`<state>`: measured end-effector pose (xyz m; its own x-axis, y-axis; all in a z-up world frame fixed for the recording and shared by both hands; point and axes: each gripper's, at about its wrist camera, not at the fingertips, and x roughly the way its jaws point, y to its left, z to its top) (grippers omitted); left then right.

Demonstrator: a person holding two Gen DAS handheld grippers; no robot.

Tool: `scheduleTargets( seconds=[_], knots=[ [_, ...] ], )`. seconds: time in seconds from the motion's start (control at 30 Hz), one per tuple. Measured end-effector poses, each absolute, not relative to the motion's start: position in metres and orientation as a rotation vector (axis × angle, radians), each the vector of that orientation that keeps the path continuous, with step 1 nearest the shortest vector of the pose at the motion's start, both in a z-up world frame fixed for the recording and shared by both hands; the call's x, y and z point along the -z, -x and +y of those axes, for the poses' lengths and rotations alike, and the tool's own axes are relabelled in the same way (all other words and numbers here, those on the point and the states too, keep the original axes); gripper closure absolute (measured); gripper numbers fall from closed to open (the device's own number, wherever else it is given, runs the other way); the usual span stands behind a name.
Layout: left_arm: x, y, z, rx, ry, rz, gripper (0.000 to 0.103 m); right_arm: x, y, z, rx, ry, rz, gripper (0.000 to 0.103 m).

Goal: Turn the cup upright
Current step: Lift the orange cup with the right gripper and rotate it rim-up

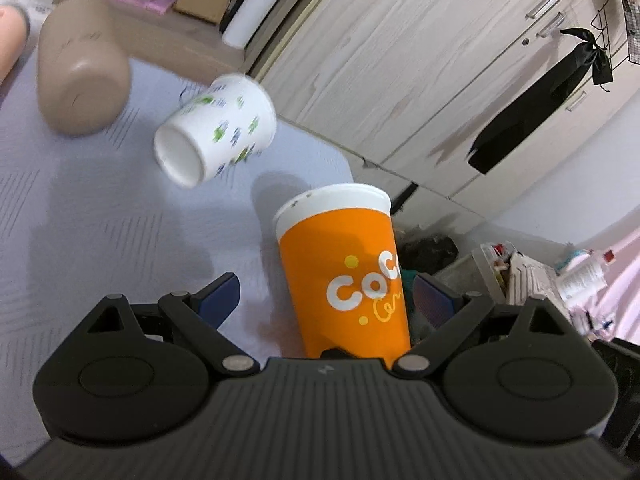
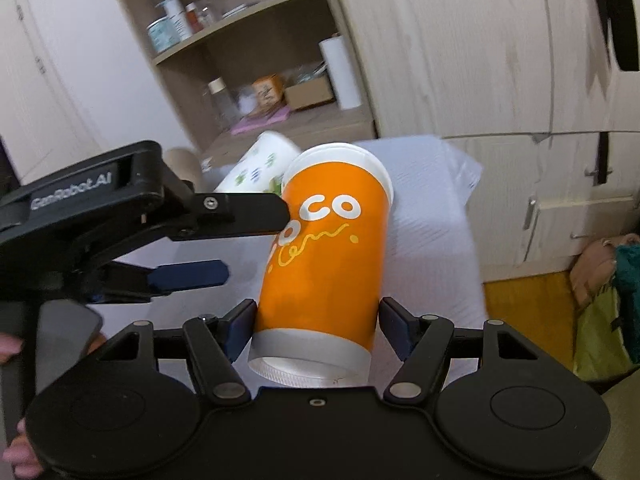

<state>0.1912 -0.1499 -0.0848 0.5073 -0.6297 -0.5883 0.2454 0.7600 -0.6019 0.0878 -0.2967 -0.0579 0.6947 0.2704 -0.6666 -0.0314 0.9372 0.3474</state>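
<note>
The bench (image 1: 100, 216) is covered by a pale lavender ribbed cloth. A tan cup (image 1: 80, 76) lies on its side near the far edge, a white patterned cup (image 1: 216, 128) lies beside it, and an orange cup (image 1: 344, 272) sits toward the bench corner.

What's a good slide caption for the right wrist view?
Right gripper straddles the orange paper cup above the blue-grey cloth, jaws apart, left gripper open alongside.

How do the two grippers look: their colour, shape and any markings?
Both grippers, left and right, are black plastic with ribbed housings, round side discs, silver pivot pins and dark blue finger pads. The left one bears white "GenRobot.AI" lettering.
</note>
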Motion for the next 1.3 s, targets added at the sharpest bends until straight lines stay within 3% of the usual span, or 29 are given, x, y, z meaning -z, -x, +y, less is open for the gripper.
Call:
scheduleTargets(
  seconds=[0.2,0.4,0.47,1.3],
  knots=[
    [0.100,-0.184,-0.132,0.633,0.498,0.922,0.011,0.056,-0.080,-0.281,-0.258,-0.363,0.826,0.031],
    [0.110,-0.187,-0.107,0.626,0.568,0.938,0.032,0.058,-0.088,-0.273,-0.342,-0.353,0.898,0.030],
    [0.110,-0.187,-0.106,0.632,0.569,0.939,0.033,0.057,-0.090,-0.274,-0.383,-0.363,0.907,0.022],
    [0.106,-0.188,-0.118,0.655,0.480,0.959,0.031,0.059,-0.125,-0.281,-0.395,-0.329,0.969,0.025]
  ],
)
